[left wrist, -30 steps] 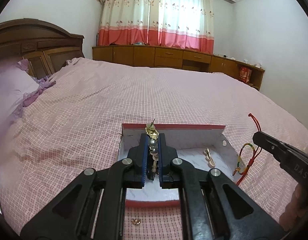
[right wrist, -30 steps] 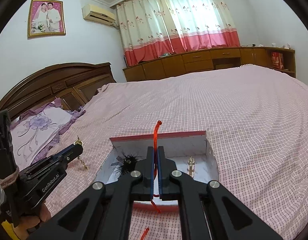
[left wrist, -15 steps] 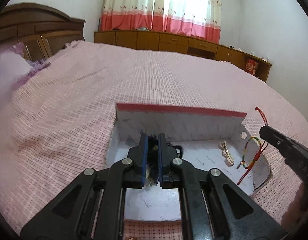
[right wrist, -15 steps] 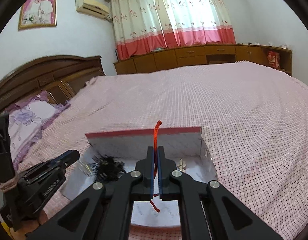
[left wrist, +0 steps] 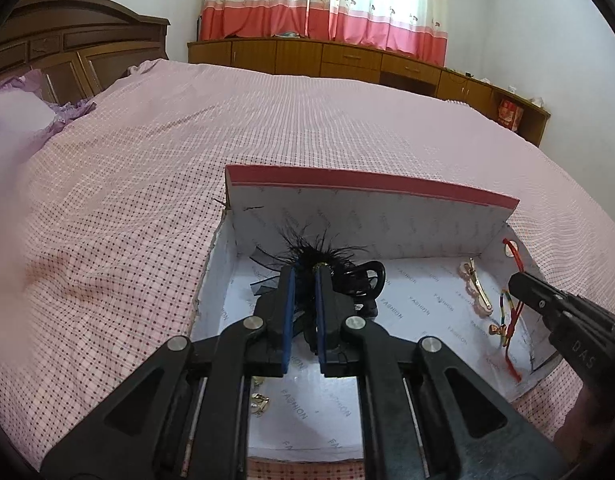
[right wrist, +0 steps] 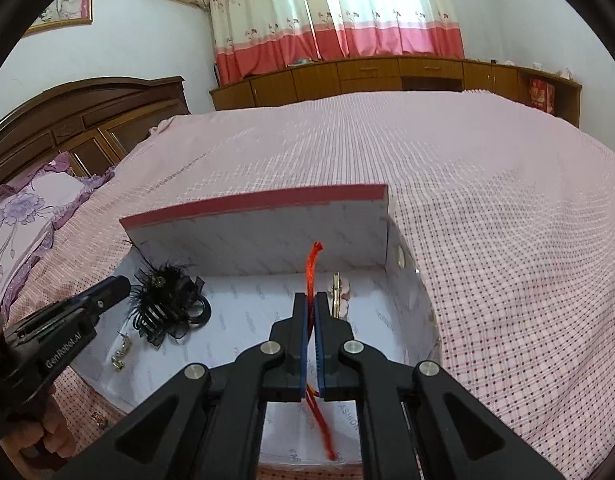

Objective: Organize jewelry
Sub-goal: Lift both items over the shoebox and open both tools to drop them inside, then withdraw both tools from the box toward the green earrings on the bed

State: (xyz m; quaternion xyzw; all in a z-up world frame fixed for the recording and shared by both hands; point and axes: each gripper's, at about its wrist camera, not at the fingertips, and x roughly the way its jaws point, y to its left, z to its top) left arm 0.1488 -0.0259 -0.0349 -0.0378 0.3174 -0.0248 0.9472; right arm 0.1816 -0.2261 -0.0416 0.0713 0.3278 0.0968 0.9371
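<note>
An open white box with a red rim [left wrist: 367,180] [right wrist: 259,204] lies on the bed. My left gripper [left wrist: 305,274] [right wrist: 117,284] is low inside its left part, just before a black feather hair clip [left wrist: 327,258] [right wrist: 167,300]. Its jaws are opening a little and nothing is pinched between them. A small gold piece [left wrist: 259,402] [right wrist: 121,354] lies on the box floor beneath it. My right gripper [right wrist: 312,300] [left wrist: 521,280] is shut on a red cord bracelet [right wrist: 313,268] [left wrist: 507,320], which hangs into the box's right part.
A gold and pink hair clip [left wrist: 477,288] [right wrist: 338,292] lies near the box's back wall at the right. A pink checked bedspread [left wrist: 267,128] surrounds the box. Another small trinket [right wrist: 101,420] lies on it by the box's near left corner. A person's hand [right wrist: 47,436] holds the left gripper.
Both grippers sank down into the box. The gold and pearl piece that was upright in the left jaws is out of them and lies on the box floor. The bracelet came down with the right gripper.
</note>
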